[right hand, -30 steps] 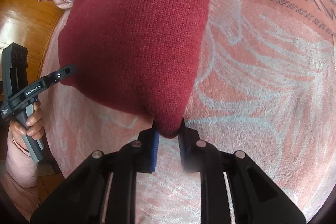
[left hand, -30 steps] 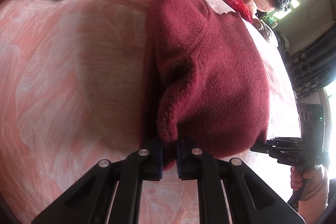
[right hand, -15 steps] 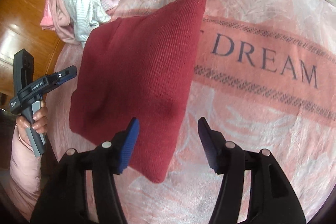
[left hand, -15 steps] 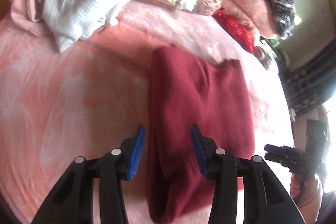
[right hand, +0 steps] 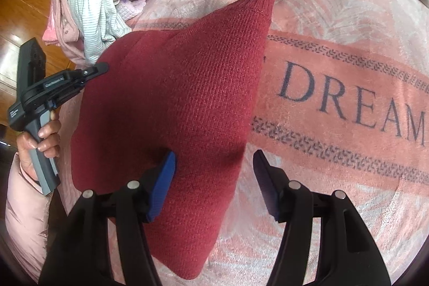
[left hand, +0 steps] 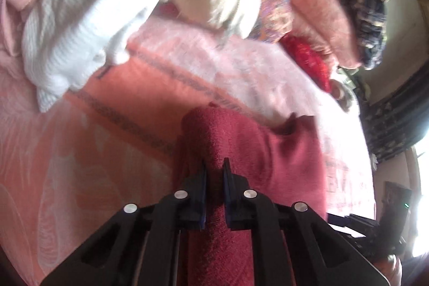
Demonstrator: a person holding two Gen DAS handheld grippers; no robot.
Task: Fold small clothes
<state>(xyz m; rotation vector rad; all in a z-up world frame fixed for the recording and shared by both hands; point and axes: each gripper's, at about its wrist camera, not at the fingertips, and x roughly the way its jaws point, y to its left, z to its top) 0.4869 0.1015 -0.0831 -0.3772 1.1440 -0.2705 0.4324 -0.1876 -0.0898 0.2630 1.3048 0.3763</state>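
Left claw (left hand: 213, 170) newly clamped on red sweater (right hand: 182, 109)

Coarse matt knit sweater (right hand: 174, 109) on fuzzy plush blanket (right hand: 335, 165)

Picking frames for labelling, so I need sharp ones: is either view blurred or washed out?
Left wrist view: motion blur smears the pile of clothes, and window glare whitens the lower right edge; the red sweater stays fairly clear. Right wrist view: sharp and evenly lit, with the blanket lettering readable.
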